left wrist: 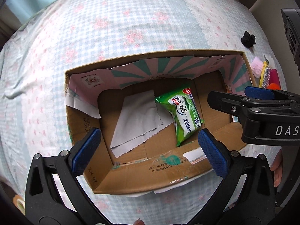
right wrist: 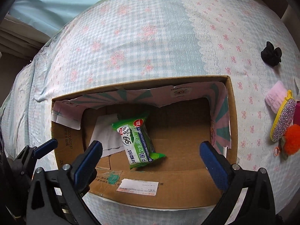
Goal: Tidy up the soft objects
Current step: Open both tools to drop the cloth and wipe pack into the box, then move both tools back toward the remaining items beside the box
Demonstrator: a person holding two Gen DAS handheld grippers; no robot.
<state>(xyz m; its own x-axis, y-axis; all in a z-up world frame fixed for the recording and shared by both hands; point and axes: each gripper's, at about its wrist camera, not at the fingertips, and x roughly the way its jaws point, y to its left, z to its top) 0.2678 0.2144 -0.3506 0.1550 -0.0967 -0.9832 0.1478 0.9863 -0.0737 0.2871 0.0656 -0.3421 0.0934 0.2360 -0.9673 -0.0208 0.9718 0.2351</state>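
Observation:
An open cardboard box (left wrist: 150, 172) (right wrist: 168, 187) stands on the bed. Inside lie a green wet-wipes pack (left wrist: 182, 112) (right wrist: 136, 142) and a white cloth (left wrist: 138, 120) (right wrist: 105, 136) partly under it. My left gripper (left wrist: 150, 150) is open and empty above the box's near wall. My right gripper (right wrist: 151, 157) is open and empty over the box's near side; it also shows in the left wrist view (left wrist: 249, 101). On the bed right of the box lie a black scrunchie (right wrist: 271, 56) (left wrist: 248, 39), a pink fluffy item (right wrist: 276, 95), a glittery pouch (right wrist: 282, 120) and an orange pom-pom (right wrist: 291, 138).
The bed carries a blue-checked sheet (right wrist: 150, 37) with pink flowers. A light blue curtain (right wrist: 46, 1) hangs beyond its far edge. The box's inner flaps (left wrist: 150, 69) are pink and teal.

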